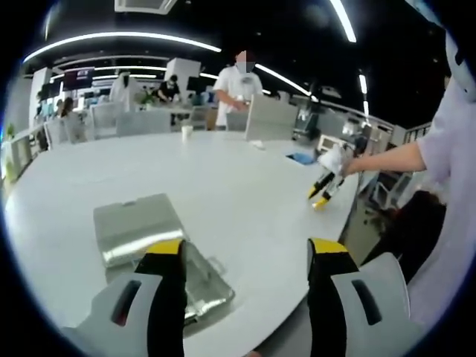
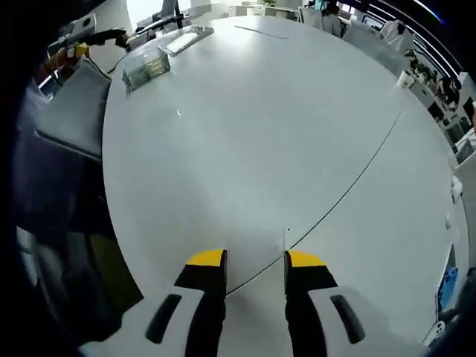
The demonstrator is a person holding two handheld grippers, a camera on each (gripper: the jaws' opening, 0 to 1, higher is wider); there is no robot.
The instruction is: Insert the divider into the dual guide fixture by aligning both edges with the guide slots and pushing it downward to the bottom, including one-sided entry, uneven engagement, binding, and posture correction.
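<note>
Two metal pieces lie on the white table [image 1: 238, 186]. One is a grey boxy piece [image 1: 134, 223]. The other is a flatter shiny piece with small tabs [image 1: 208, 286], partly hidden behind my left jaw. I cannot tell which is the divider and which the fixture. My left gripper [image 1: 249, 253] hovers just short of them, open wide and empty. My right gripper [image 1: 326, 186] is held by a hand over the table's right edge. In its own view the right gripper [image 2: 255, 260] is narrowly open over bare table, far from the metal pieces [image 2: 145, 67].
Grey chairs [image 1: 271, 117] and several people stand beyond the far side of the table. A cup [image 1: 187, 132] and a blue item [image 1: 303, 158] sit far off. A grey chair [image 2: 74, 111] stands by the table edge near the pieces. A seam [image 2: 357, 182] crosses the tabletop.
</note>
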